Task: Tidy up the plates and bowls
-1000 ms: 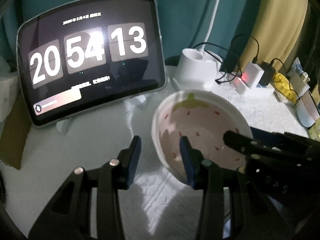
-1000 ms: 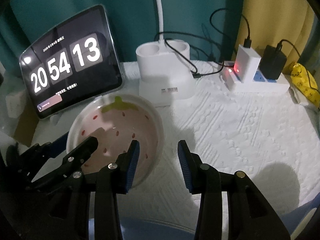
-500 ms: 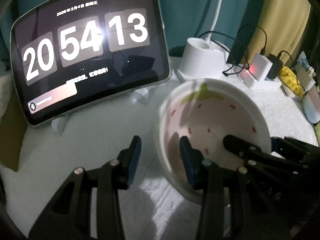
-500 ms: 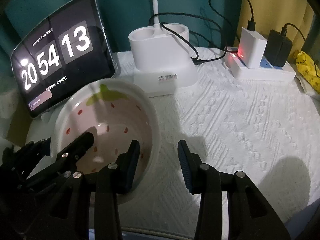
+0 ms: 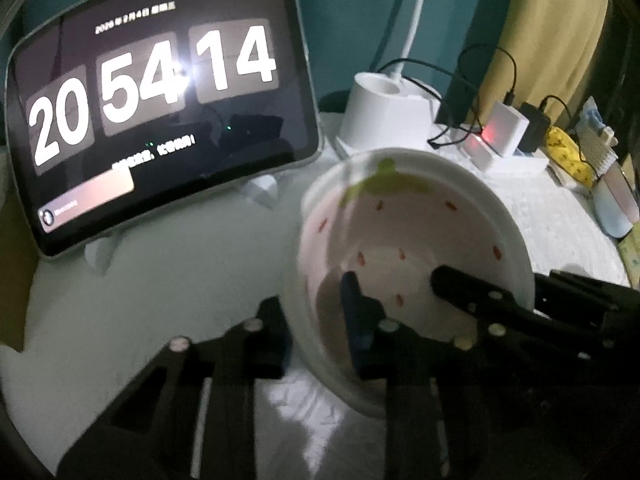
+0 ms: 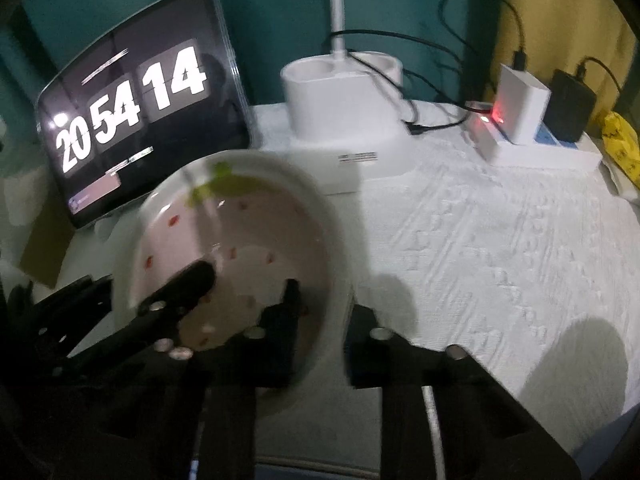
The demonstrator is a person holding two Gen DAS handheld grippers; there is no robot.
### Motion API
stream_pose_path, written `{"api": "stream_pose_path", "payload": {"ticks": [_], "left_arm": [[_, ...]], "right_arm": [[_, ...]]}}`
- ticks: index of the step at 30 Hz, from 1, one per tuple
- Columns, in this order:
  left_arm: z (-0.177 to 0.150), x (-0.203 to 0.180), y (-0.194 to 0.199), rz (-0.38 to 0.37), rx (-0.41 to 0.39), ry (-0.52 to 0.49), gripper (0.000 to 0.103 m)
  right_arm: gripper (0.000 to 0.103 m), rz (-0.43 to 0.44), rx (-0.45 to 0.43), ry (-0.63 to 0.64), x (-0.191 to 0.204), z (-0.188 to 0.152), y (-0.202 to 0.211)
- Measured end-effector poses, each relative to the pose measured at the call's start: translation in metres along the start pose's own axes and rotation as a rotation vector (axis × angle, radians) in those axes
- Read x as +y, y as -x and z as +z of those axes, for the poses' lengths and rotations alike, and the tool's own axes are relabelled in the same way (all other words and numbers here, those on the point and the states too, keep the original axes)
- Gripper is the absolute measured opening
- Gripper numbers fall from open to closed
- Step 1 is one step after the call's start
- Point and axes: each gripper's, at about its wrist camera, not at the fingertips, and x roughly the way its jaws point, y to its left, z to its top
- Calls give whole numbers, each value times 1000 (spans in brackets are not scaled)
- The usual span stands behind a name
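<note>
A white bowl [image 5: 400, 232] with a pink strawberry pattern inside sits tilted over the white cloth, also seen in the right wrist view as bowl [image 6: 248, 240]. My left gripper [image 5: 316, 320] straddles its left wall, one finger inside and one outside, jaws closing onto the rim. My right gripper [image 6: 324, 312] straddles the opposite wall the same way, jaws closing, pads against the rim. Each gripper shows in the other's view: the right gripper [image 5: 480, 300] and the left gripper [image 6: 176, 292] both reach into the bowl.
A tablet [image 5: 160, 120] showing a clock leans at the back left. A white lamp base [image 6: 340, 96] stands behind the bowl. A power strip [image 6: 532, 148] with chargers and cables lies back right. The textured white cloth [image 6: 500, 240] spreads to the right.
Both grippers' jaws have closed in on the bowl's wall. The bowl now looks nearer and more tilted in both views. The clock's seconds changed.
</note>
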Motion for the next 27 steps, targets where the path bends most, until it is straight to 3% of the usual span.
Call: {"api": "stream_pose_path", "payload": {"ticks": [27], "left_arm": [[-5,-7,43,-13,-69,-15,17]], "right_arm": [[17,-6,-57,2,5,-1,44]]}}
